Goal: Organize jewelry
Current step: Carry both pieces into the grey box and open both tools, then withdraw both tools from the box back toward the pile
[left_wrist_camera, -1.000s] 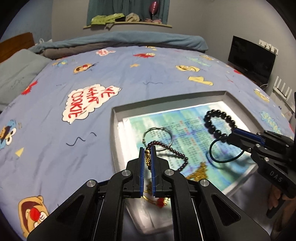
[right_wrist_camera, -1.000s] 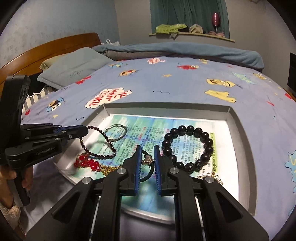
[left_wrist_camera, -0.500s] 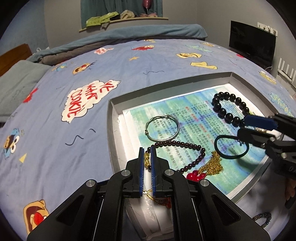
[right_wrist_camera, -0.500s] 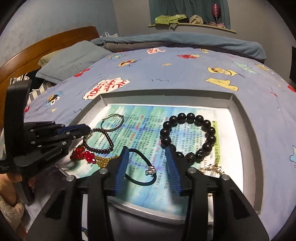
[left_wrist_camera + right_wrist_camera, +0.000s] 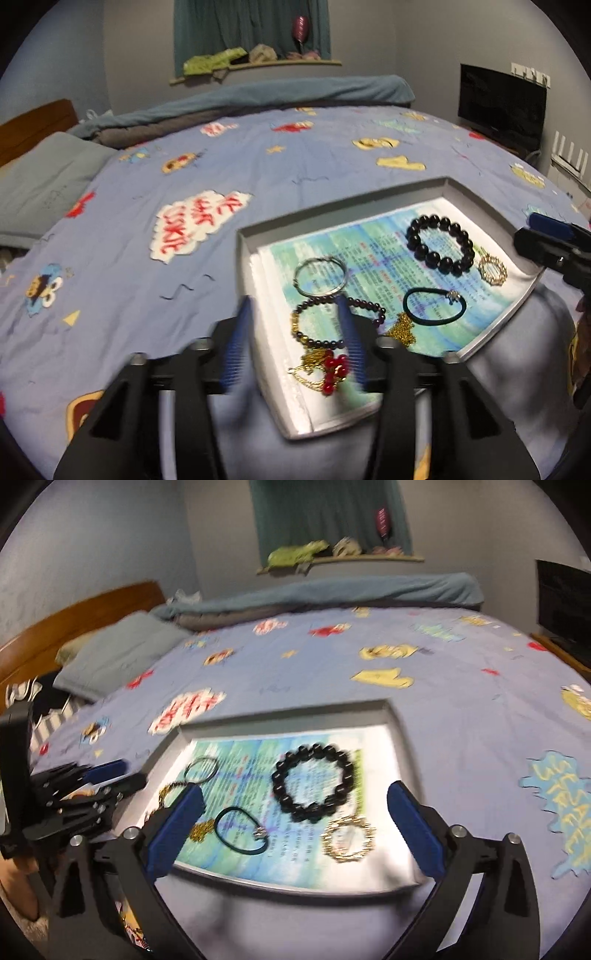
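Right now both my grippers gape wide and hold nothing: the left gripper (image 5: 293, 345) straddles the dark bead strand (image 5: 338, 323) at the tray's (image 5: 491, 332) near-left corner, while the right gripper (image 5: 295, 830) frames the hair tie (image 5: 242, 830), nearer its left finger.

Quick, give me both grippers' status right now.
Left gripper: open, holding nothing, over the dark beaded necklace.
Right gripper: open wide, holding nothing, above the tray.
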A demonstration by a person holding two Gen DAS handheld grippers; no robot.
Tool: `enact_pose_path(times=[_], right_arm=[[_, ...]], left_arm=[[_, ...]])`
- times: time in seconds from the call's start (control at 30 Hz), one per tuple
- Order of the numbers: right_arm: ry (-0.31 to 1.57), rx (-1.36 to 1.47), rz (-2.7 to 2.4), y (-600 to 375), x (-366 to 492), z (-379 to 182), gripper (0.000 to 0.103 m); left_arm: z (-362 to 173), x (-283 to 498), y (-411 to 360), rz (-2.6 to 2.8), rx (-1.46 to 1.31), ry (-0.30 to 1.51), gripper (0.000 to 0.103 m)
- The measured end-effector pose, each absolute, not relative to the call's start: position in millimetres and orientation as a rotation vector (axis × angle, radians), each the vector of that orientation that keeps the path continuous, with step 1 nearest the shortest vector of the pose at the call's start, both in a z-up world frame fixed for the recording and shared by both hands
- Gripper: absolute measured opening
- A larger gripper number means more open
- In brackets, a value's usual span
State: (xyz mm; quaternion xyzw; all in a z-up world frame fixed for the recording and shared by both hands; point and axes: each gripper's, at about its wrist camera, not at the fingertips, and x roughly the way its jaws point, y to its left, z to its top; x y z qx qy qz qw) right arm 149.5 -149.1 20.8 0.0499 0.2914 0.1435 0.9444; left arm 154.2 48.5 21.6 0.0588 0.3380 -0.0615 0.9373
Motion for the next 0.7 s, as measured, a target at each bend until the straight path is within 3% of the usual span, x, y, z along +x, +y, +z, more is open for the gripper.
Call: enact_pose_path(times=[0.03,0.07,0.2,0.7], right_arm=[[0.593,0.102,0.281,-152,147,22,0.098],[0.586,0.111,0.272,-157,143,26,0.098],[0.545,0.128,0.232,-173,126,33,0.098],[0.501,0.196,0.177,-209,68,32,0.098]], left_arm=[[25,151,50,-0.114,0.116,0.677,0.078],[29,145,52,-0.097,0.105,0.655,0.084],[37,130,60,-0.061,0.081,0.625,0.091],[23,44,72,-0.097,0.027,0.667,0.091]])
